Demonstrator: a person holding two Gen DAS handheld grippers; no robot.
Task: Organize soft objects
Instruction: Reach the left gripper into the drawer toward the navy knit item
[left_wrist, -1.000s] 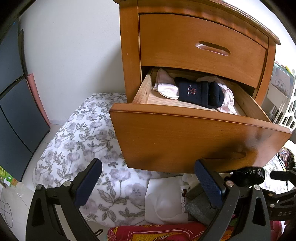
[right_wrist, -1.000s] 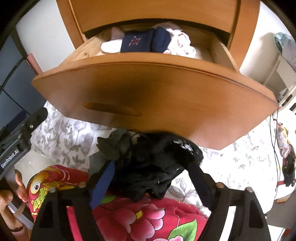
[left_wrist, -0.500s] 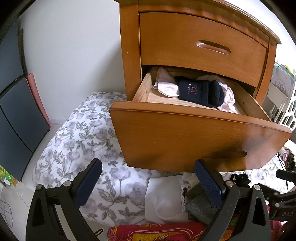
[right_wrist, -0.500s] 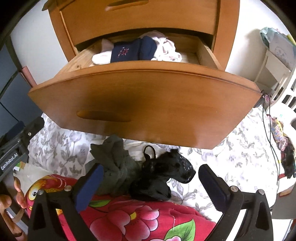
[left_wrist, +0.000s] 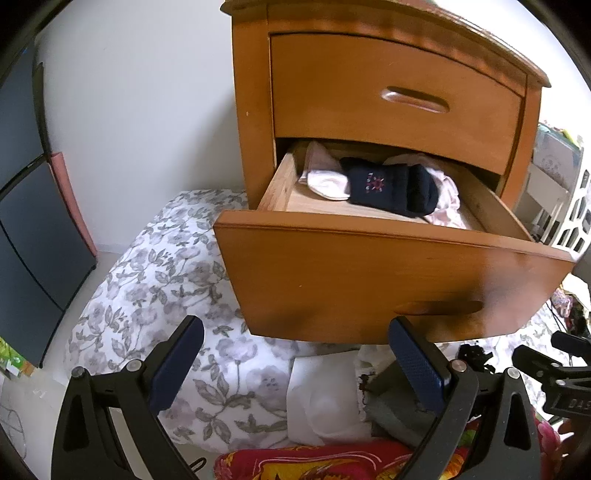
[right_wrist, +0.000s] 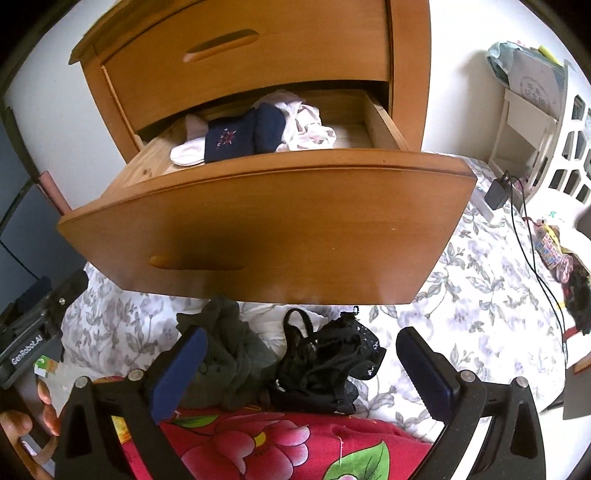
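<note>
Drawer (right_wrist: 266, 236): the lower one of the wooden cabinet (left_wrist: 255, 110). It is pulled out over the bed. I tell every place from this drawer.
Upper drawer (left_wrist: 397, 92): just above the open drawer, pushed in all the way.
Navy sock (right_wrist: 240, 136): inside the drawer, near the middle, lying flat with a small stitched mark on top.
White sock (right_wrist: 186, 153): inside the drawer, touching the navy sock on the side of the left gripper.
Pale pink clothes (right_wrist: 306, 125): inside the drawer in a crumpled heap, touching the navy sock on its other side.
Black lacy cloth (right_wrist: 325, 363): on the bed just below the drawer's front, bunched up. Nothing holds it.
Grey-green cloth (right_wrist: 229, 350): below the drawer's front, right beside the black lacy cloth.
White cloth (left_wrist: 321, 398): below the drawer's front, flat on the bed.
Flowered sheet (left_wrist: 162, 273): spread under the drawer and out to both sides.
Red flowered blanket (right_wrist: 280, 446): nearer than the drawer, next to the dark cloths.
Right gripper (right_wrist: 299, 369): below the drawer's front, jaws spread wide. The black lacy cloth lies between them, but they do not press on it.
Left gripper (left_wrist: 295, 365): below the drawer's front, jaws spread wide, with nothing in them.
</note>
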